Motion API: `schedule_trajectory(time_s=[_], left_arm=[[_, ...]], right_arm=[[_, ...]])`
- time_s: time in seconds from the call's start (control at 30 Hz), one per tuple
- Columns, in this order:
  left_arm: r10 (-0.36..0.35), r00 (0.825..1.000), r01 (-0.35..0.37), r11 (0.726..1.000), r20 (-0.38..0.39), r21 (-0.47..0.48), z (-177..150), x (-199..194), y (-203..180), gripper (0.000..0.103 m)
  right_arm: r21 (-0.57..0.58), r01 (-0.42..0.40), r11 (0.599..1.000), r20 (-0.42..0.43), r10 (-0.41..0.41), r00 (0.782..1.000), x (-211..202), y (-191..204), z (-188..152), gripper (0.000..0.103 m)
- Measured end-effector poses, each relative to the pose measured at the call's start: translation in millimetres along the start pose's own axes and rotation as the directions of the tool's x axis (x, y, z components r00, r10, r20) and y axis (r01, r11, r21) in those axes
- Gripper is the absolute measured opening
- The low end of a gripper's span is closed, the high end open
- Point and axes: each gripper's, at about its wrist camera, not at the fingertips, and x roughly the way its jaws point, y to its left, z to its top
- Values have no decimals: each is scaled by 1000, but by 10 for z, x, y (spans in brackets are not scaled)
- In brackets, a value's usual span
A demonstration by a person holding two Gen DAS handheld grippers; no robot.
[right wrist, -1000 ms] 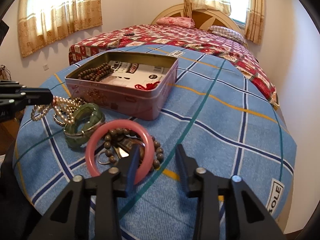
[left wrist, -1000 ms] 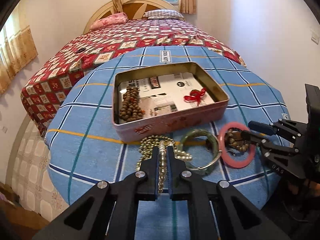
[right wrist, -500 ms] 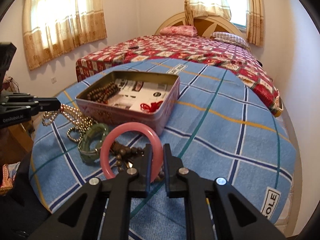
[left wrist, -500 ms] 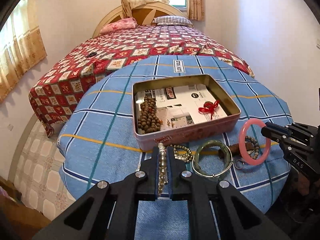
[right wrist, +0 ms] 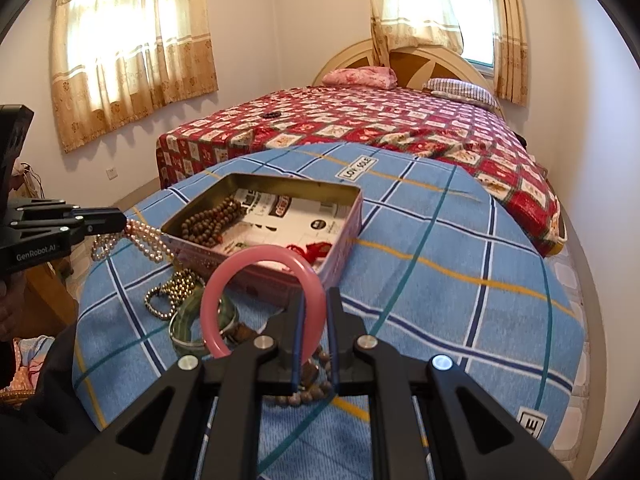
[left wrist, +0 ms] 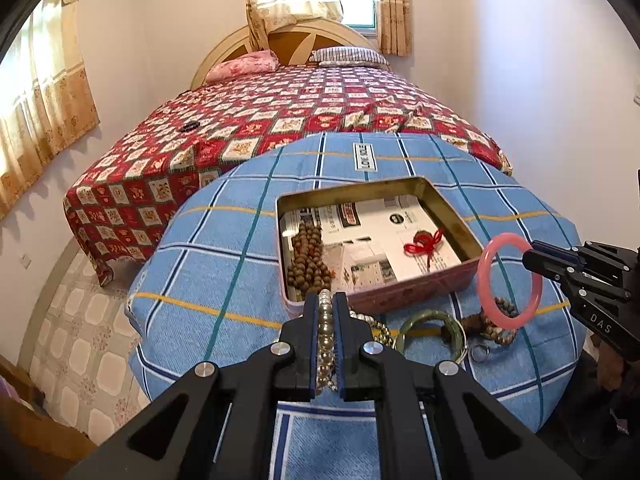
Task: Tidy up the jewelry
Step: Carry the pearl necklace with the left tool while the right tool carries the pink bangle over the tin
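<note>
An open pink tin (left wrist: 400, 298) (right wrist: 352, 236) lined with printed paper holds brown wooden beads (left wrist: 308, 260) (right wrist: 212, 220) and a red knot (left wrist: 426, 242). My left gripper (left wrist: 325, 300) (right wrist: 120, 220) is shut on a pearl necklace (left wrist: 325, 332) (right wrist: 148, 240), which hangs in front of the tin's near left corner. My right gripper (right wrist: 316, 300) (left wrist: 530, 258) is shut on a pink bangle (right wrist: 206, 308) (left wrist: 486, 264), held upright above the cloth beside the tin's right end. Below it lie a green jade bangle (left wrist: 430, 313) (right wrist: 188, 308) and a gold bead chain (right wrist: 176, 284).
A brown bead bracelet with a key ring (left wrist: 500, 328) (right wrist: 304, 394) lies under the pink bangle. The table wears a blue checked cloth (left wrist: 224, 264). A bed with a red patchwork quilt (left wrist: 280, 120) stands right behind it, and tiled floor (left wrist: 80, 340) lies to the left.
The right gripper closed on the pink bangle and lifted it off the cloth. The left gripper rose with the pearl necklace, drawing it up from the heap.
</note>
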Motion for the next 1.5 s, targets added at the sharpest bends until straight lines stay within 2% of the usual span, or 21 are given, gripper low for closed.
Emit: schedule_trajectory(time_s=[0.33, 0.6, 0.97, 1.5], left_arm=[[12, 999, -13, 1000, 46, 13, 269, 6, 29, 6], [41, 998, -42, 999, 52, 22, 422, 145, 47, 6], [49, 998, -50, 999, 32, 6, 524, 406, 44, 6], [77, 997, -77, 997, 0, 27, 562, 746, 4, 6]], right_arm=[[-30, 11, 999, 39, -10, 999, 53, 10, 259, 12], [-32, 10, 999, 38, -9, 999, 159, 11, 363, 12], [-52, 21, 998, 38, -19, 999, 314, 25, 544, 12], [-64, 36, 997, -15, -37, 999, 621, -3, 617, 12]])
